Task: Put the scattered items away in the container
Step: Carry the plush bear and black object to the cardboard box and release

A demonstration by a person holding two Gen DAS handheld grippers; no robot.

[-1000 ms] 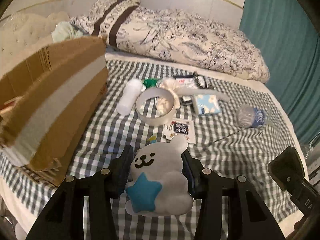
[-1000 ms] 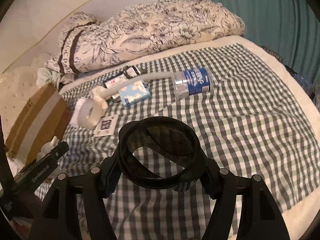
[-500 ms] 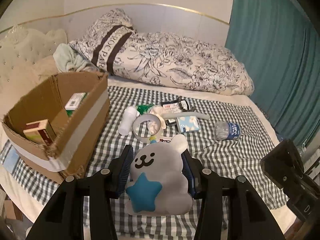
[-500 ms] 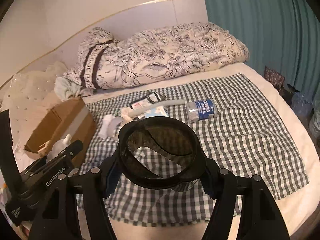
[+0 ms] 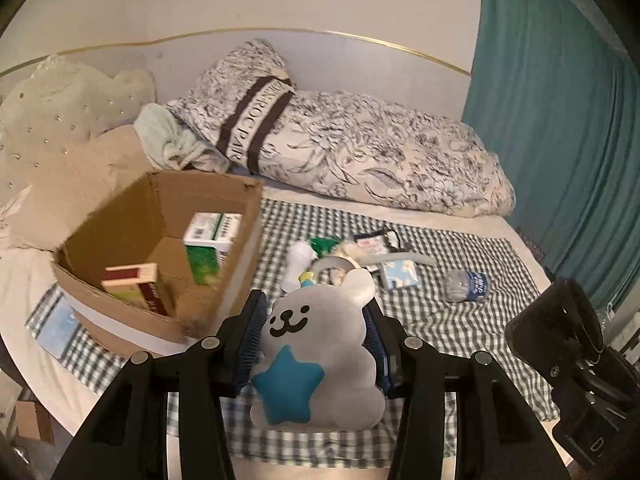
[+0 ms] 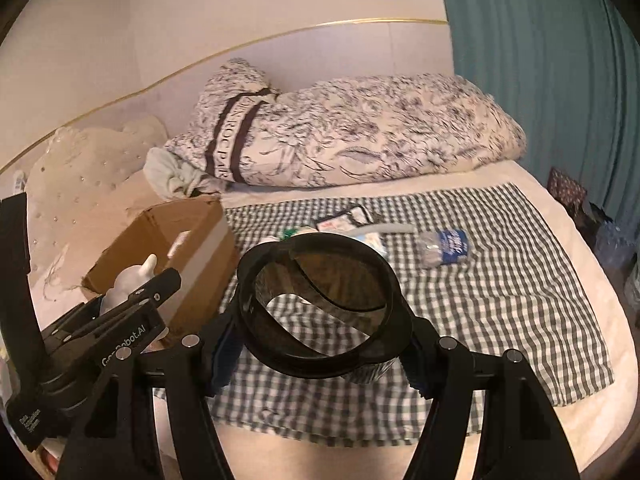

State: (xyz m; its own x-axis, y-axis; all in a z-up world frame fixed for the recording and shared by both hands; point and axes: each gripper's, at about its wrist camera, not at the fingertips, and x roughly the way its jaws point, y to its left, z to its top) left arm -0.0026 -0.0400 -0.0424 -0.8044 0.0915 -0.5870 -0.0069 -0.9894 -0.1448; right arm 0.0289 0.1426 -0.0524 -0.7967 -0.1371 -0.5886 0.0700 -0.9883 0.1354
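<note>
My left gripper is shut on a grey bunny plush with a blue star, held high above the bed, just right of the open cardboard box. The box holds a green-white carton and a red-tan box. My right gripper is shut on a black tape roll, held above the checked cloth. The box lies to its left. Scattered items and a crushed water bottle lie on the cloth.
A floral duvet and pale cushion lie at the bed's head. A teal curtain hangs on the right. The left gripper's body shows in the right wrist view; the right gripper's body shows in the left wrist view.
Both grippers have risen and pulled back from the bed with their loads. The box interior has come into view below the left gripper.
</note>
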